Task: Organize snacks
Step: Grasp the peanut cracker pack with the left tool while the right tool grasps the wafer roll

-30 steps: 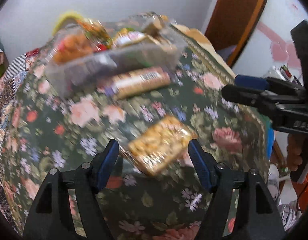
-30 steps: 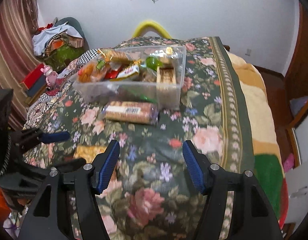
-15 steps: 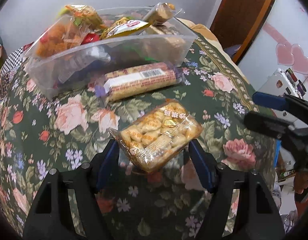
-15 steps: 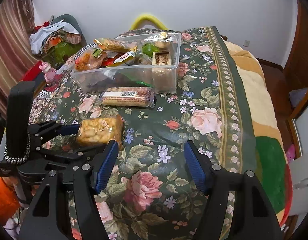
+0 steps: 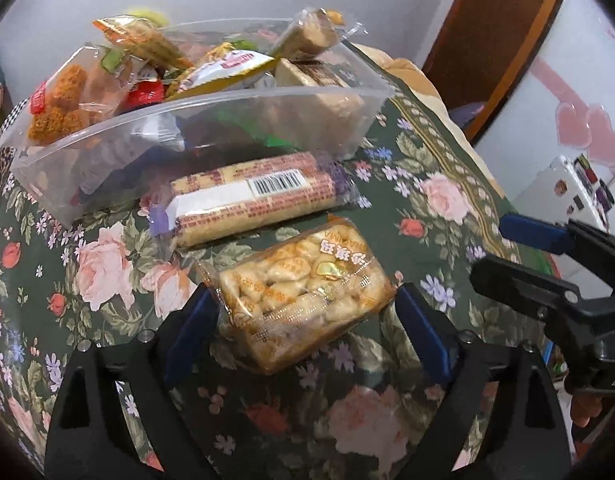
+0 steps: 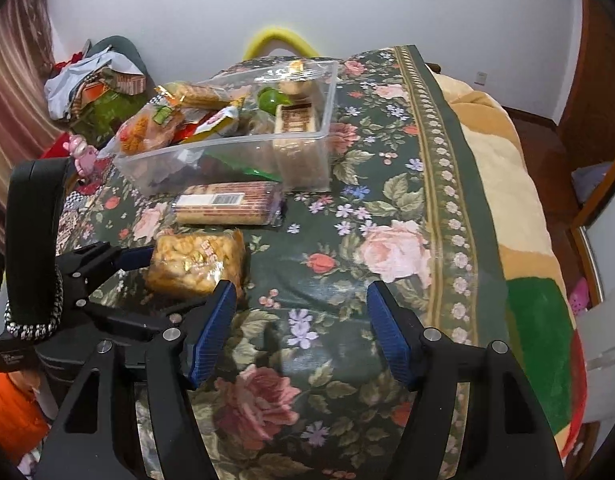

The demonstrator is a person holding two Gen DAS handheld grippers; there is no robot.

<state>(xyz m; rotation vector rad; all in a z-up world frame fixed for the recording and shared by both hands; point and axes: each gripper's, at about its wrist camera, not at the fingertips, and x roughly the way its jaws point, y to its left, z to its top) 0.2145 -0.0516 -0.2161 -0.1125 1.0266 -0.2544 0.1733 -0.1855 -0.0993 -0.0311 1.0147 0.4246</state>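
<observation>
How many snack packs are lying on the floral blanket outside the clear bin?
2. The long biscuit roll lies beside the clear bin; the peanut brittle pack sits between the left tongs. None visibly hidden.

Left tongs [image 5: 303, 316] astride snack packet [image 5: 303, 292], biscuit roll [image 5: 255, 196] beyond, clear bin [image 5: 211, 136] behind
</observation>
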